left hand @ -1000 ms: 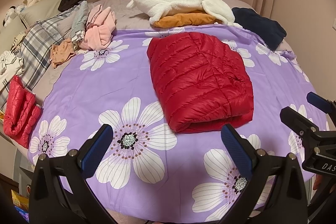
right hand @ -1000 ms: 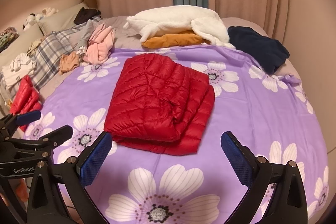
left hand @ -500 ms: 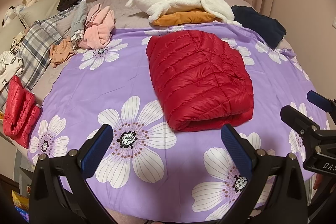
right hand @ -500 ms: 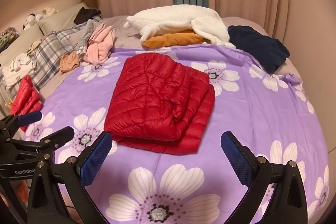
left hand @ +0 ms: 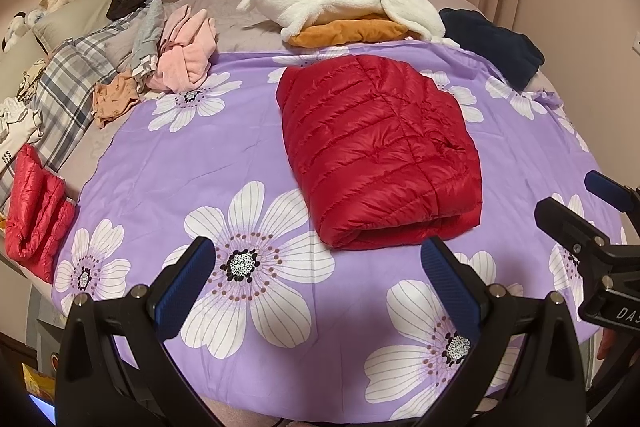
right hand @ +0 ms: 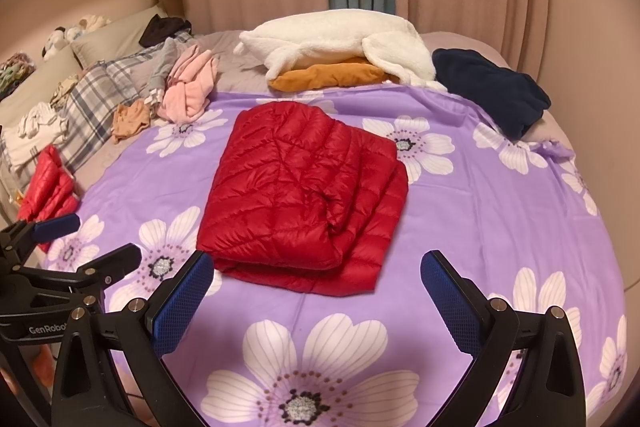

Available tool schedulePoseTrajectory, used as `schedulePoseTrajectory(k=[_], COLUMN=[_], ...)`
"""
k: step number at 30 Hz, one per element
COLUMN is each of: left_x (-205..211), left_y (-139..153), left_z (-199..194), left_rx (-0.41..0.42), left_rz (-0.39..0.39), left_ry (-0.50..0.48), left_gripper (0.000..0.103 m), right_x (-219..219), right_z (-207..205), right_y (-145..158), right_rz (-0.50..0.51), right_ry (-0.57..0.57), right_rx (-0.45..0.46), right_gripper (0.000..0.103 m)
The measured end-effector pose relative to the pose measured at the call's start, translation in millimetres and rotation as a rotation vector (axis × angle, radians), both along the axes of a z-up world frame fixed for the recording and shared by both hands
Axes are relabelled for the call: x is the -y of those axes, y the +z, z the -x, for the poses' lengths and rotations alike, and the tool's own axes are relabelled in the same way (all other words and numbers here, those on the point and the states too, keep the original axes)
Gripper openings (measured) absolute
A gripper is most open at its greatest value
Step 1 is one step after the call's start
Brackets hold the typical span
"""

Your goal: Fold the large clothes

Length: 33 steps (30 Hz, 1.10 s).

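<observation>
Purple floral sheet [left hand: 248,163] under folded red jacket [left hand: 380,151]; both grippers' jaws gape empty.

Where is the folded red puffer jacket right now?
The red puffer jacket lies folded mid-bed on the purple flowered sheet, ahead of both open grippers, nearer than the white fleece pile.

Two red jackets [left hand: 380,151] [left hand: 36,211], perhaps six other garments.

From my left wrist cam: folded red quilted puffer jacket [left hand: 380,151] lies on the purple floral bedsheet [left hand: 192,163]. My left gripper [left hand: 318,283] hangs spread wide and empty above the sheet's near edge. Right gripper [left hand: 592,203] enters at right, also parted.
</observation>
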<state>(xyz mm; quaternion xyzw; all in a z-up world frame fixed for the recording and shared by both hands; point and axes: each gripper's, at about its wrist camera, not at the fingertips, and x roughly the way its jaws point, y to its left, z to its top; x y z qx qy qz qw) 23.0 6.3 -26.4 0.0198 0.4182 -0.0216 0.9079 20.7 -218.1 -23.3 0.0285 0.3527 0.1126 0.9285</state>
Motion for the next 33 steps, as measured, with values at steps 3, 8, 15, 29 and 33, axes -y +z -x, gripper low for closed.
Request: schedulePoseTrajectory(k=[3,8,15,29,33], left_x=[-0.6,-0.6,-0.4,-0.9,-1.2], left_y=[0.1,0.3,0.3,0.7,0.8], left_z=[-0.7,-1.9,-3.0,-4.8,-4.8], left_rx=[0.001,-0.001,0.0,-0.002,-0.001], left_rz=[0.0,-0.001,-0.004,-0.003,-0.004], left_ry=[-0.004,-0.002,-0.006,-0.006,-0.006], left_gripper=[0.103,0.103,0.103,0.103,0.103], right_x=[0.1,0.8,0.6,0.3,0.0], right_z=[-0.1,-0.4,-0.4,-0.7,-0.8], right_y=[0.1,0.0,-0.4,-0.7,-0.7], right_rz=[0.0,-0.001,-0.001,-0.002,-0.001], right_ry=[-0.001,0.0,-0.001,0.0,-0.001], right_rx=[0.001,0.0,0.0,-0.001,0.0], right_gripper=[0.102,0.102,0.102,0.102,0.102])
